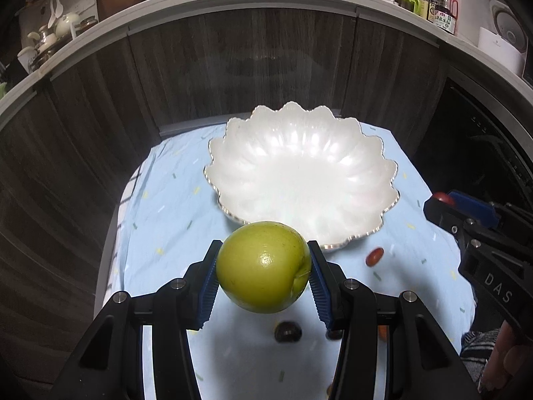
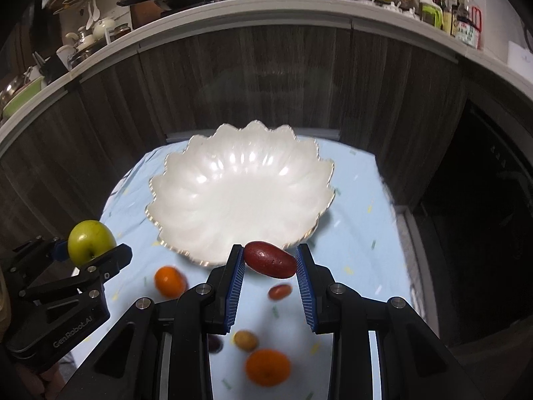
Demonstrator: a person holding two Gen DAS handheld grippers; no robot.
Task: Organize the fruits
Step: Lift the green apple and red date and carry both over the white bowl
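Hanging in the air above the light blue cloth (image 1: 166, 220), a green apple (image 1: 263, 266) is being held by the left gripper (image 1: 264, 275), its blue pads (image 1: 209, 286) being pressed against the fruit's two sides. The apple's stem dimple is being turned toward the lower right in the left wrist view, and its underside is being cut off from sight by its own bulk. A dark red oblong fruit (image 2: 269, 259) is being clamped by the right gripper (image 2: 269, 266) with the jaws set narrow; its long axis is being kept roughly crosswise between the pads, tilted down toward the right. In the left wrist view that fruit (image 1: 441, 197) is being shown only as a small red sliver behind the right gripper's black body (image 1: 479, 243).

A white scalloped bowl (image 2: 186, 206) is being seen on the cloth just beyond both grippers, with nothing in it. Loose fruit is being left on the cloth below the jaws: two oranges (image 2: 170, 281) (image 2: 268, 366), a small red fruit (image 2: 279, 291) and a yellowish one (image 2: 246, 340), all blurred. Another dark piece (image 2: 215, 343) is being half hidden by the right gripper's finger, and what it is cannot be told. The cloth's near edge is being covered by the grippers' frames.
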